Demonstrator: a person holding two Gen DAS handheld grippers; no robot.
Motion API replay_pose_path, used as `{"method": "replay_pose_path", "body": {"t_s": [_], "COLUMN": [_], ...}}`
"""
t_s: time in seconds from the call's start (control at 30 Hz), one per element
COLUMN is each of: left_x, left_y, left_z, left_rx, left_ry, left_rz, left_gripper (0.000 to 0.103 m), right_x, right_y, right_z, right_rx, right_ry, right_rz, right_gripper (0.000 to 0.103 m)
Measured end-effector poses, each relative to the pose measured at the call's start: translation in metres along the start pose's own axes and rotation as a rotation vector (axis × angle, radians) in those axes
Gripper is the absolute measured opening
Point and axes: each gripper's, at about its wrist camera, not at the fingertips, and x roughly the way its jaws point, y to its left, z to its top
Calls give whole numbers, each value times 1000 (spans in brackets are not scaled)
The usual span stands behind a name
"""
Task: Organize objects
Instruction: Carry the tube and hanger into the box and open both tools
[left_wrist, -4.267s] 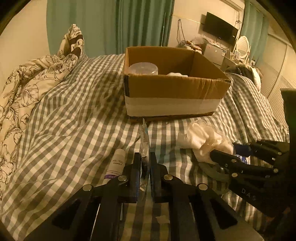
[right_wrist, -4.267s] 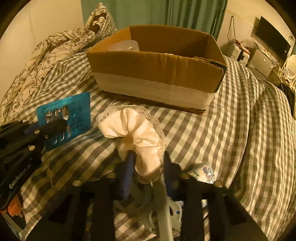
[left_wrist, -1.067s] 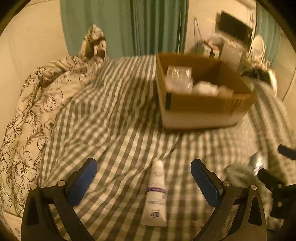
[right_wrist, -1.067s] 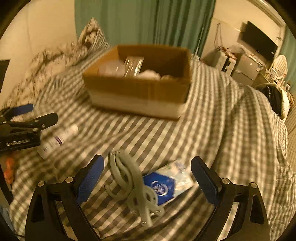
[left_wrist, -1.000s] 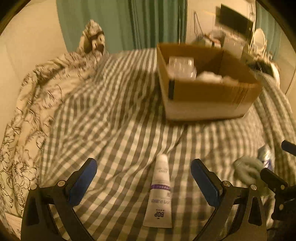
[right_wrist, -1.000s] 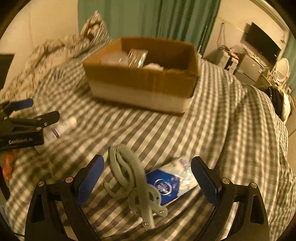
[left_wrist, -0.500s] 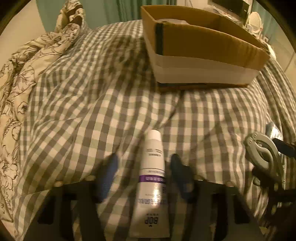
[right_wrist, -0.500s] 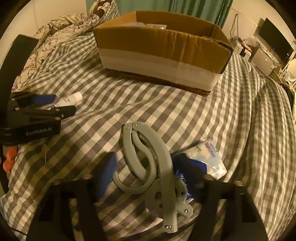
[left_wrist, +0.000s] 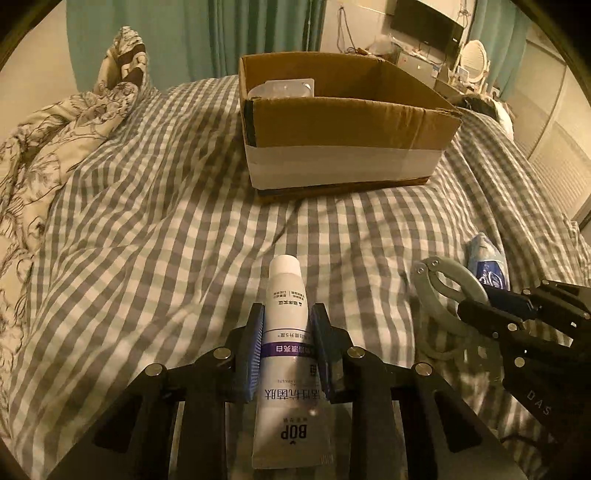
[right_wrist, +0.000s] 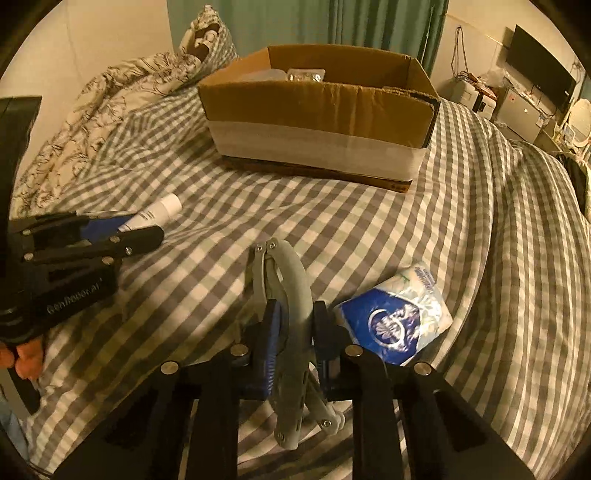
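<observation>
The left gripper (left_wrist: 287, 332) pinched the white squeeze tube with a purple band (left_wrist: 286, 325) at mid-body, and the right gripper (right_wrist: 294, 326) pinched the grey plastic hinged clamp (right_wrist: 286, 295), both low on the near part of the grey-and-white checked bedcover (left_wrist: 166, 221). Each item should probably be lifted level and carried over the near wall of the open brown cardboard box (left_wrist: 343, 122) at the far centre before release. Only the right wrist view showed the blue-and-white soft packet (right_wrist: 397, 325) in full, lying just right of the clamp.

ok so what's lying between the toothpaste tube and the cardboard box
Nothing: only bare checked bedspread lies between the tube, clamped in the left gripper, and the cardboard box, shown in the left wrist view.
</observation>
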Motion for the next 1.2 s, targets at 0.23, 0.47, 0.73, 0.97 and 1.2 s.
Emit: {"method": "replay_pose_path", "body": {"t_s": [0.23, 0.47, 0.73, 0.97, 1.2], "left_x": [-21, -41, -62, -83, -94], "left_y": [-6, -15, -32, -43, -46], "left_z": [-2, 1, 21, 71, 129], "left_rx": [-3, 2, 27, 47, 56], "left_ry": [-30, -70, -132, -227, -301], "left_rz": [3, 6, -8, -37, -53], "left_gripper": [26, 26, 26, 26, 26], "right_x": [-21, -46, -91, -125, -141], "right_y": [7, 3, -6, -24, -50], "right_z": [-3, -2, 21, 57, 100], "right_rx": [8, 37, 36, 19, 22], "right_ry": [-46, -103, -212, -297, -373], "right_rz": [34, 62, 74, 58, 43], "right_gripper": [11, 11, 11, 11, 11]}}
